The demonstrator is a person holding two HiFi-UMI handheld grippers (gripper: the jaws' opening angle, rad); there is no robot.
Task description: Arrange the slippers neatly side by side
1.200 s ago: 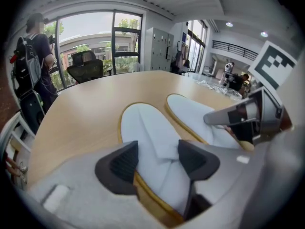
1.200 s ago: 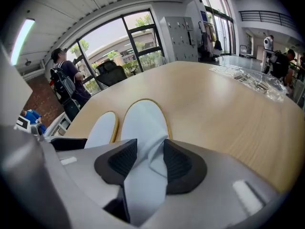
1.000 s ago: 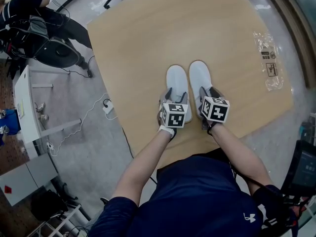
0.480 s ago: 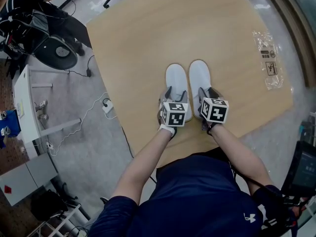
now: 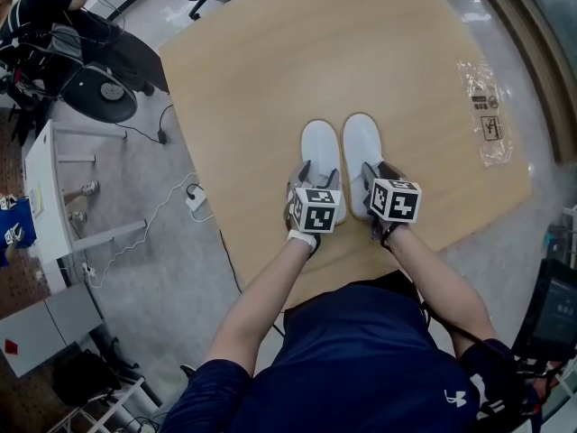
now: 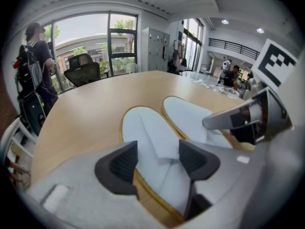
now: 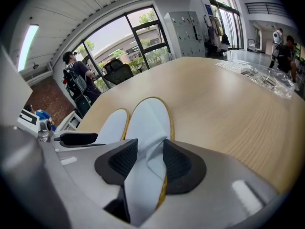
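Two white slippers with tan sole edges lie side by side on the wooden table, toes pointing away from me. My left gripper hovers over the heel end of the left slipper. In the left gripper view its jaws stand wide, with the left slipper between them and not squeezed. My right gripper is at the heel end of the right slipper. In the right gripper view its pads pinch the bunched white upper of the right slipper.
A clear plastic bag lies at the table's right edge. The table's near edge runs just behind both grippers. Left of the table are a white desk, floor cables, a black office chair and a person.
Both slippers and both grippers stay where they were. Only the person and the chair at the far left have shifted a little.
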